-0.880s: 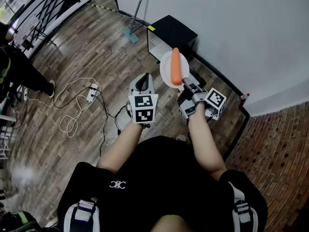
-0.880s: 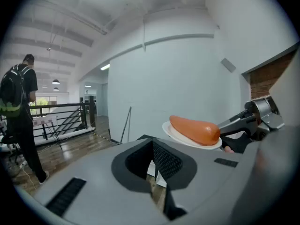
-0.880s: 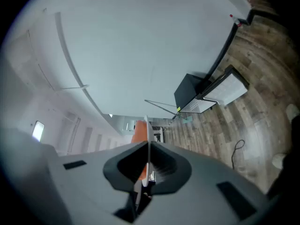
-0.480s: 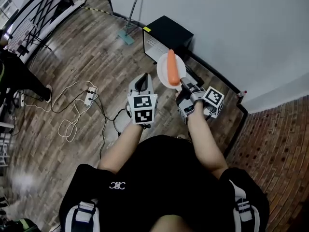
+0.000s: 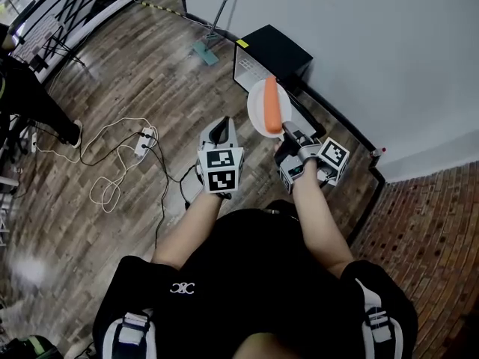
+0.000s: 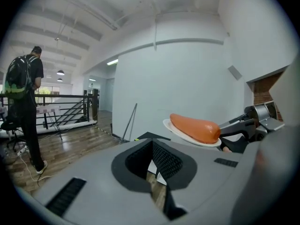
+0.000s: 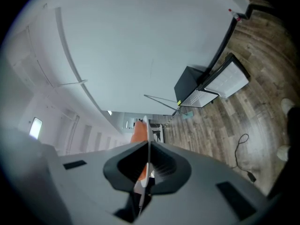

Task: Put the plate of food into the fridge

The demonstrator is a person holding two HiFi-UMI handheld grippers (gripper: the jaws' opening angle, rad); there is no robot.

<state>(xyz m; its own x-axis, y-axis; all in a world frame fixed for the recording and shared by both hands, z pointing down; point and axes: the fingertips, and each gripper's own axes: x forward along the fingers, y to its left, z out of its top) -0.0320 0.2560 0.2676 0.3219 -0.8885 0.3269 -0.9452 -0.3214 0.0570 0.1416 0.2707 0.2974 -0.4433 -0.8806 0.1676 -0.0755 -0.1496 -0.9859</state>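
A white plate (image 5: 259, 109) carrying one long orange sausage (image 5: 272, 105) hangs over the wooden floor, tilted, with my right gripper (image 5: 289, 142) shut on its near rim. The right gripper view shows the plate (image 7: 146, 139) edge-on between the pads, with the sausage (image 7: 138, 134) on its left side. My left gripper (image 5: 218, 130) is just left of the plate, shut with nothing in it. From the left gripper view (image 6: 155, 168) the plate (image 6: 187, 136) and sausage (image 6: 195, 127) show at the right. A small black fridge (image 5: 273, 49) stands by the wall ahead, its white-lined door (image 7: 224, 81) swung open.
A white wall runs behind the fridge. A mop (image 5: 213, 32) leans on it. A power strip with white cables (image 5: 141, 142) lies on the floor at the left. A person in black (image 6: 23, 93) stands by a railing (image 5: 67, 13). Brick paving (image 5: 426, 230) lies to the right.
The plate stays in the right gripper with the sausage on it. Both grippers and the whole view have shifted only slightly over the fridge.
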